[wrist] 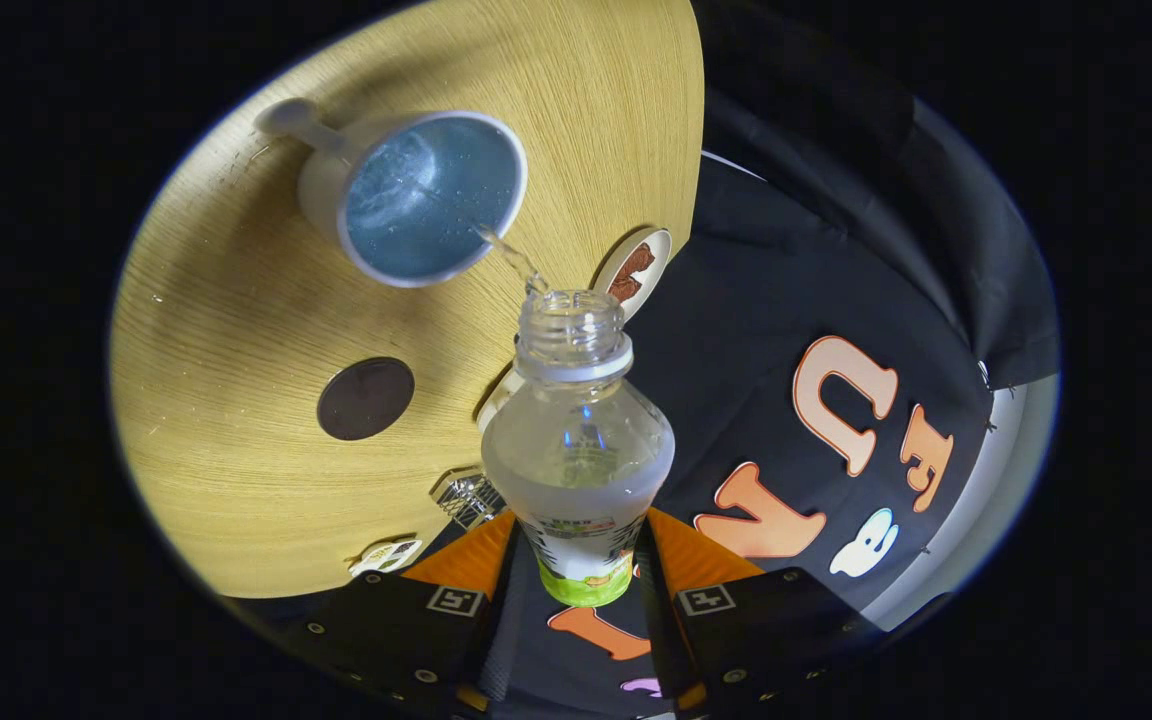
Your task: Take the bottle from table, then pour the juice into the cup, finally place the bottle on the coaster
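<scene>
Worktop (236, 330), pale wood grain, seen tilted in the gripper view, its edge running beside the dark booth wall; scattered droplets near the cup's handle; bottle (576, 440), clear plastic, uncapped, green-and-white label band at its lower body, tipped forward with its threaded neck pointing toward the cup; gripper (581, 580) with jaws clenched on the bottle, one finger pressing each side of the labelled section; clear liquid pooled in the bottle's shoulder; cup (416, 195), white outside and blue inside, handle pointing away from the bottle, standing on the worktop beyond the bottle's mouth, liquid already in it; thin stream of liquid (511, 255) arcing from the bottle's mouth over the cup's near rim; dark round coaster (366, 398) flat on the worktop, between cup and fingers, apart from both; second round coaster with a brown figure (636, 272) at the worktop's edge, just behind the bottle's neck; small clear ridged object (466, 497) near the left finger; what it is, cannot tell.
</scene>
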Demonstrator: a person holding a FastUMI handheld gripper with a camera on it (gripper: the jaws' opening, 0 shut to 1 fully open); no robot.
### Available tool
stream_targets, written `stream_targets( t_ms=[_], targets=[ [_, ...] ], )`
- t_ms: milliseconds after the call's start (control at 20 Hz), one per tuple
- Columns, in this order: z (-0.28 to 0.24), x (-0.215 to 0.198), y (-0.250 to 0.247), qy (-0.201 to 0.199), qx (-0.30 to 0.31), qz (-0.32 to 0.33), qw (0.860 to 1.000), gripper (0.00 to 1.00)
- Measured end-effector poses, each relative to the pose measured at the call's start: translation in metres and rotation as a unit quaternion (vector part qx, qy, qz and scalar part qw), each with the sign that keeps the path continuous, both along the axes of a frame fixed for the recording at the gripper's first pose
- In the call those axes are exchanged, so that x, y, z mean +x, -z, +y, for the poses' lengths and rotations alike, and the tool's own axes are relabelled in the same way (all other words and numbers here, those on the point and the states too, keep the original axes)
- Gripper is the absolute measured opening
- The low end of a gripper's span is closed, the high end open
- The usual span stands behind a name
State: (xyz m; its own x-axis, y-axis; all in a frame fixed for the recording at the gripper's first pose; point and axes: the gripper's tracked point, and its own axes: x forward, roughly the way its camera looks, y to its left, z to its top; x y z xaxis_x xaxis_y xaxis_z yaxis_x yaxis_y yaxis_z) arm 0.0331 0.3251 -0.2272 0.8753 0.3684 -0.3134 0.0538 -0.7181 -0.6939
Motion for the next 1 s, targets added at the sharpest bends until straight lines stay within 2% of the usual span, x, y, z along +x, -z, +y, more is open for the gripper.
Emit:
stream_targets(
  t_ms=[1000],
  targets=[
    [0.005, -0.009, -0.019, -0.014, -0.03, -0.027, 0.999, 0.55]
  ],
)
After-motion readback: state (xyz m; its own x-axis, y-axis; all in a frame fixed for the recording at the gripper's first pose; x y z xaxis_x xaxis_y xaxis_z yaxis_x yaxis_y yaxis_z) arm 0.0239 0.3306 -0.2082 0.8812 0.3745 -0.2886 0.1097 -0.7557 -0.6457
